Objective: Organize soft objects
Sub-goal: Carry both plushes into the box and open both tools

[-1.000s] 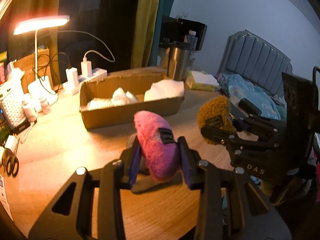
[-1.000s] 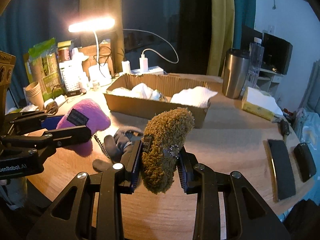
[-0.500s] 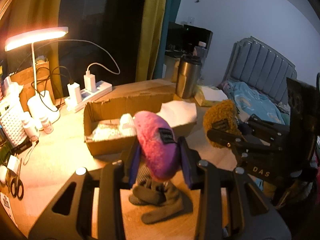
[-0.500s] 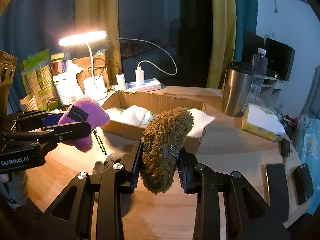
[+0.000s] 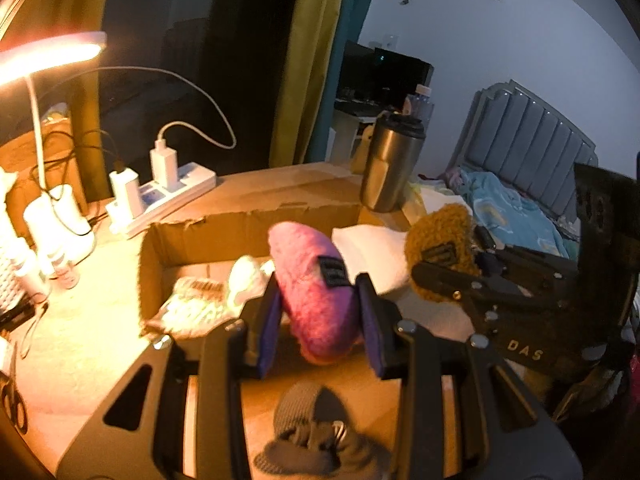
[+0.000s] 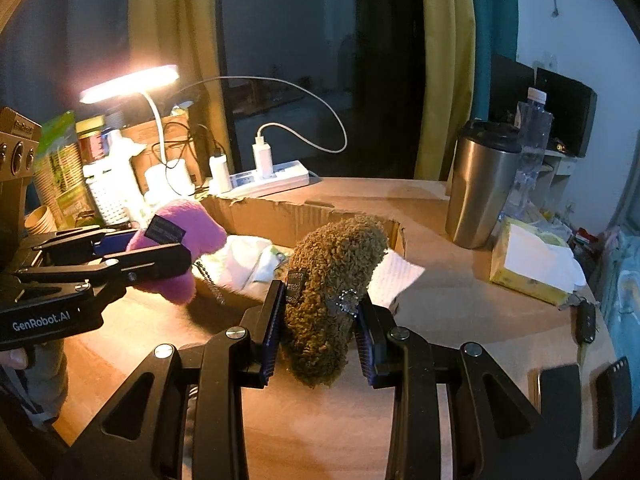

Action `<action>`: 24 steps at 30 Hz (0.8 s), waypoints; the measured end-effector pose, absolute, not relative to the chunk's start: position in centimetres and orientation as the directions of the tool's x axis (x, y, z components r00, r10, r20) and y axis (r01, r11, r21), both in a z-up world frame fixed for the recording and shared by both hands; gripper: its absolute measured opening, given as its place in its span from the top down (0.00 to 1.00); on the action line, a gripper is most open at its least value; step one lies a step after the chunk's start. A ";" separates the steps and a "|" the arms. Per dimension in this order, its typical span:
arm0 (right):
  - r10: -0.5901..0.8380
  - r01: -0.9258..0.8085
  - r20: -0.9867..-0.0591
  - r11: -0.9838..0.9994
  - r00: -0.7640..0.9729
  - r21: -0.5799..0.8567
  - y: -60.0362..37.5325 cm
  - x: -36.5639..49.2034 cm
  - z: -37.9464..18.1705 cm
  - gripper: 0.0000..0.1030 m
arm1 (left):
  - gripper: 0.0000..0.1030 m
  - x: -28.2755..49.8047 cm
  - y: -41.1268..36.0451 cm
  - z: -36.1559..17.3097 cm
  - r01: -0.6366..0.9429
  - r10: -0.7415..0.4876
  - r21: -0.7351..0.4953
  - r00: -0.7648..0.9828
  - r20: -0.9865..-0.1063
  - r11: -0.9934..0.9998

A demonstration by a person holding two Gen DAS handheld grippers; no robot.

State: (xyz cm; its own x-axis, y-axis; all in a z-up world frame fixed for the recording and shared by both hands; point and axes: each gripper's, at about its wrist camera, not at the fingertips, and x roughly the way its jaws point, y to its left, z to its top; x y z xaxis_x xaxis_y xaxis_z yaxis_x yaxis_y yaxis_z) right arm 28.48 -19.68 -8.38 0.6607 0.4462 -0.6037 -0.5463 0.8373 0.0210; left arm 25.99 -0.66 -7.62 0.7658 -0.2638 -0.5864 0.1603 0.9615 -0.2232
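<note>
My left gripper [image 5: 319, 320] is shut on a pink plush toy [image 5: 316, 292] and holds it in the air just before the near wall of an open cardboard box [image 5: 256, 224]. My right gripper [image 6: 320, 324] is shut on a brown fuzzy plush toy [image 6: 332, 280], held above the table by the box's [image 6: 304, 216] near right corner. The box holds white soft items [image 5: 244, 280]. A grey sock bundle [image 5: 316, 432] lies on the table under my left gripper. The pink toy [image 6: 180, 248] and left gripper [image 6: 152, 256] also show in the right wrist view.
A steel tumbler [image 6: 480, 184] and tissue pack [image 6: 532, 268] stand right of the box. A power strip with chargers [image 6: 264, 176], a lit desk lamp [image 6: 128, 84] and bottles crowd the far left. Dark flat items [image 6: 612, 400] lie at the right edge. Scissors [image 5: 12, 408] lie left.
Both grippers have risen and moved forward toward the box with their toys still gripped. The grey sock bundle now lies further below and behind my left gripper.
</note>
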 end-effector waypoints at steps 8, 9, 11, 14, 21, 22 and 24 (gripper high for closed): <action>0.460 -0.562 -0.612 0.826 0.644 0.029 -19.3 31.9 -9.1 0.66 | 0.64 29.9 -1.9 -9.5 0.171 -0.291 -0.247 0.730 -0.618 0.954; 0.460 -0.562 -0.614 0.826 0.642 0.031 -19.3 32.3 -9.3 0.66 | 0.64 30.2 -2.0 -9.7 0.171 -0.293 -0.250 0.727 -0.621 0.953; 0.457 -0.558 -0.617 0.829 0.641 0.034 -19.4 33.0 -9.5 0.66 | 0.63 31.0 -2.1 -10.2 0.168 -0.301 -0.263 0.713 -0.633 0.950; 0.448 -0.545 -0.617 0.838 0.646 0.038 -19.5 33.9 -9.7 0.59 | 0.56 31.7 -2.2 -10.5 0.156 -0.297 -0.266 0.697 -0.653 0.951; 0.433 -0.518 -0.615 0.854 0.659 0.045 -19.9 34.3 -9.7 0.48 | 0.38 31.3 -1.6 -10.0 0.140 -0.285 -0.266 0.706 -0.649 0.954; 0.431 -0.517 -0.614 0.855 0.661 0.042 -19.9 34.1 -9.7 0.48 | 0.38 31.1 -1.4 -9.9 0.136 -0.282 -0.267 0.709 -0.646 0.954; 0.432 -0.516 -0.612 0.855 0.662 0.044 -19.9 33.8 -9.5 0.48 | 0.38 30.6 -0.8 -9.5 0.123 -0.273 -0.270 0.719 -0.640 0.955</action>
